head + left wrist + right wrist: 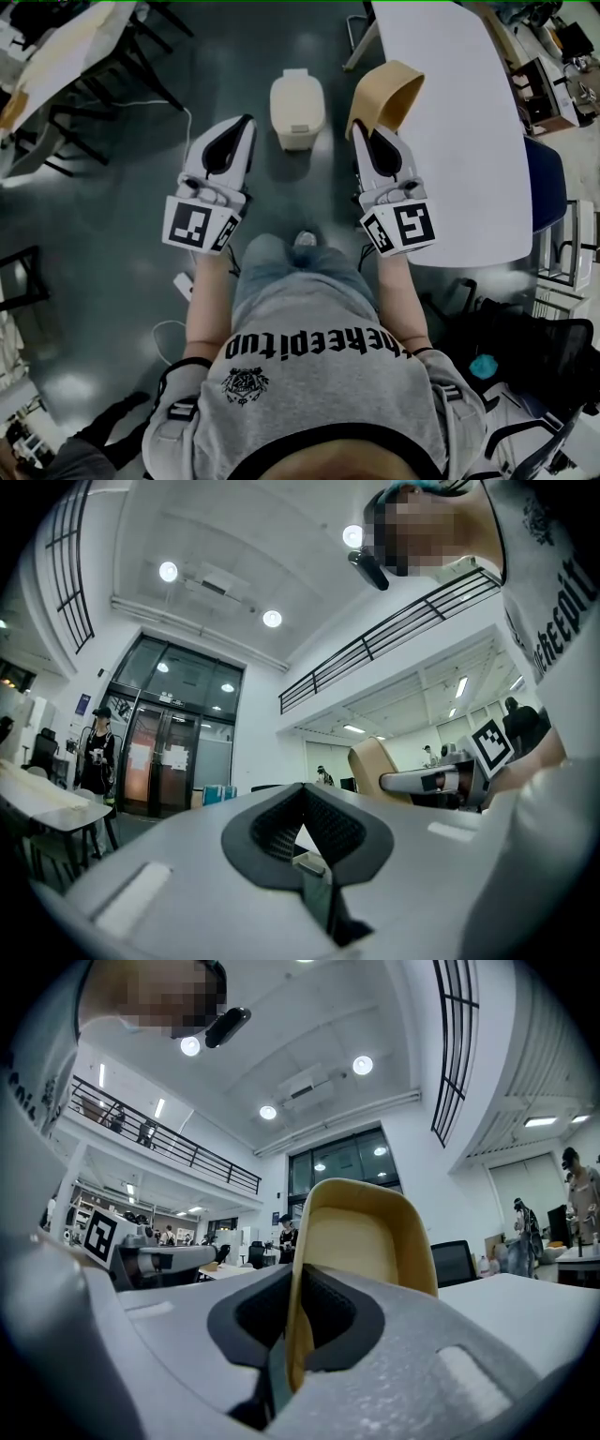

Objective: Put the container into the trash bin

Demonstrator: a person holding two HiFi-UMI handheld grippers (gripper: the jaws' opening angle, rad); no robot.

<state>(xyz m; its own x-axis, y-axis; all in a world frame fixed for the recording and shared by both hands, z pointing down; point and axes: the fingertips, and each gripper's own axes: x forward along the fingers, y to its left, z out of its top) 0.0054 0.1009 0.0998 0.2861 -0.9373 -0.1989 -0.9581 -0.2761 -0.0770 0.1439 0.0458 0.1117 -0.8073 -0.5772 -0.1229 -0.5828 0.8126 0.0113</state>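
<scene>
The right gripper (pixel 361 129) pinches the rim of the tan container (pixel 389 94) and holds it up in the air, by the left edge of the white table (pixel 469 141). So the pick-up is done, but the drop is not. The trash bin (pixel 298 110) stands on the floor (pixel 112 234) in front, a little left of the container, and its lid looks closed. The left gripper (pixel 246 124) has its jaws pressed together with nothing in them. I think the way is open: bare floor lies before the bin, and only the table edge is close.
</scene>
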